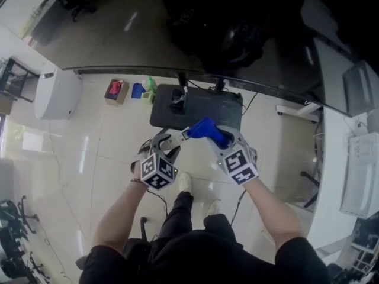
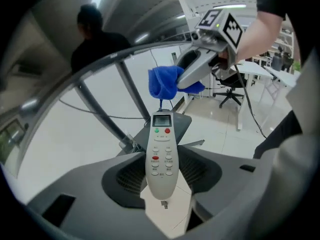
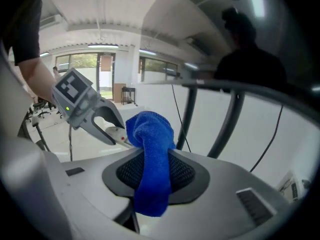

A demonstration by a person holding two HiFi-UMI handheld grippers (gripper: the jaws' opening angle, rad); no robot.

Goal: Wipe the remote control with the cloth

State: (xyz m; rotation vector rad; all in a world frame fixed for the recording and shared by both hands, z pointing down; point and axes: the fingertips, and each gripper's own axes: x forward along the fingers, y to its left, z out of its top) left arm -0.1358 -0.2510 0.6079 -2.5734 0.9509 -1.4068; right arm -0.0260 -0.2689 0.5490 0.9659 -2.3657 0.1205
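A white remote control (image 2: 161, 149) with a small screen and red and green buttons stands lengthwise between the jaws of my left gripper (image 2: 161, 184), which is shut on its lower end. My right gripper (image 3: 152, 184) is shut on a blue cloth (image 3: 152, 159), whose bunched end rises beyond the jaws. In the head view both grippers meet in mid-air, the left gripper (image 1: 173, 139) facing the right gripper (image 1: 227, 139), with the cloth (image 1: 208, 130) at the remote's (image 1: 179, 136) far tip. Whether cloth and remote touch I cannot tell.
Far below lies a pale tiled floor with a dark table (image 1: 222, 111), a white cabinet (image 1: 56, 93) and small coloured items (image 1: 116, 90). A dark rail (image 1: 118, 71) crosses the view. White desks (image 1: 334, 176) stand at the right. The person's legs are directly below.
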